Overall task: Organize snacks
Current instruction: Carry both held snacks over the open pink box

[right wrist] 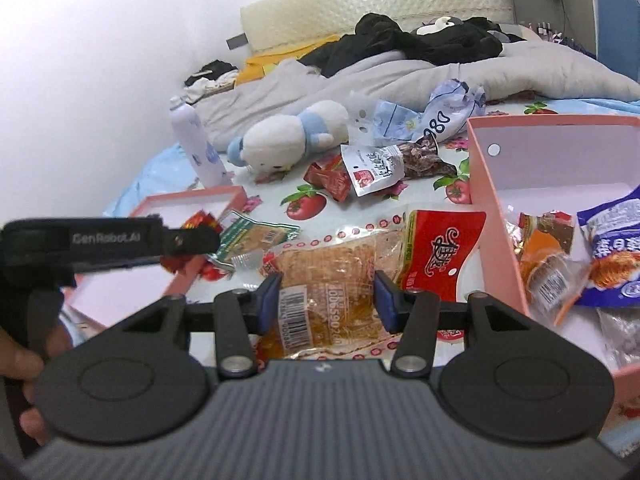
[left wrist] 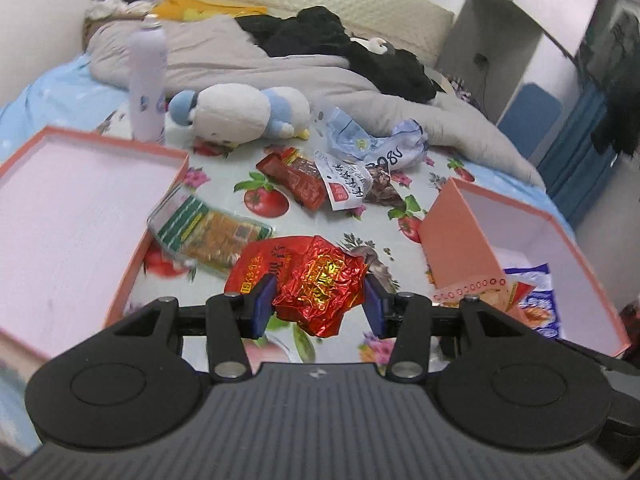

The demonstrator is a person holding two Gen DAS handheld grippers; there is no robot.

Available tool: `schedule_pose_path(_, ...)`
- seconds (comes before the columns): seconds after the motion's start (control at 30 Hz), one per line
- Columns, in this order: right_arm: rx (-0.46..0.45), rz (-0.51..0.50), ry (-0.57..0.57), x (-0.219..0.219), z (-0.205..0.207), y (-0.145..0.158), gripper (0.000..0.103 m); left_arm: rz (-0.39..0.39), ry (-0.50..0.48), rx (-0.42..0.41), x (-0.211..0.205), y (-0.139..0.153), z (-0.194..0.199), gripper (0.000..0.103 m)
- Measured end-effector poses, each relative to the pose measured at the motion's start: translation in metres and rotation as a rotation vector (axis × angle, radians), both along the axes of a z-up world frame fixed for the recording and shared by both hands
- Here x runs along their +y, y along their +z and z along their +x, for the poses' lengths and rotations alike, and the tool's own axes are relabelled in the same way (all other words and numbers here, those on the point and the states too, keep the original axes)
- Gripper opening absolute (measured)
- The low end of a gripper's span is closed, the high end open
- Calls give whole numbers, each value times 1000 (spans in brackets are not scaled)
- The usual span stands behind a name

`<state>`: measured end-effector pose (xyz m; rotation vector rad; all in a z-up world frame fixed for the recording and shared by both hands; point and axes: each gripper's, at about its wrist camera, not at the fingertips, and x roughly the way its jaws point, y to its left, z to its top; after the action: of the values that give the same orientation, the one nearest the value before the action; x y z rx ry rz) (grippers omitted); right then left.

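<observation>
My left gripper (left wrist: 320, 304) is shut on a crumpled red foil snack packet (left wrist: 312, 288) and holds it above the bed between two pink boxes. My right gripper (right wrist: 326, 300) is shut on a clear packet of orange dried snack (right wrist: 332, 292) with a red label, just left of the right pink box (right wrist: 496, 216). That box holds several snack bags, among them a blue one (right wrist: 612, 256). The left pink box (left wrist: 60, 208) looks empty. A green-labelled clear packet (left wrist: 208, 232), a small red packet (left wrist: 296, 176) and a white-labelled dark packet (left wrist: 352, 184) lie loose on the sheet.
A white and blue plush toy (left wrist: 240, 112) and a white spray bottle (left wrist: 147, 80) sit behind the snacks. A crumpled pale blue bag (left wrist: 376, 140) lies near the grey duvet (left wrist: 280, 64) with black clothes on it. The left gripper's arm (right wrist: 108, 240) shows at the left of the right wrist view.
</observation>
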<state>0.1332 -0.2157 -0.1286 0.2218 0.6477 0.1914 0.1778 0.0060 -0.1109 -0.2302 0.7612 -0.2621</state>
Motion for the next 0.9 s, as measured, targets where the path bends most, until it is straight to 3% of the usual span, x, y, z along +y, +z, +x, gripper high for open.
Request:
schedule_pose_path(0.4,-24,5,-3,-22,-66,41,51,-89,54,-61,2,40,-75,52)
schedule_pose_path(0.9,-38,-29,-148,-79,-123,59,51,-124,-104,-67,-58,56,-117,52)
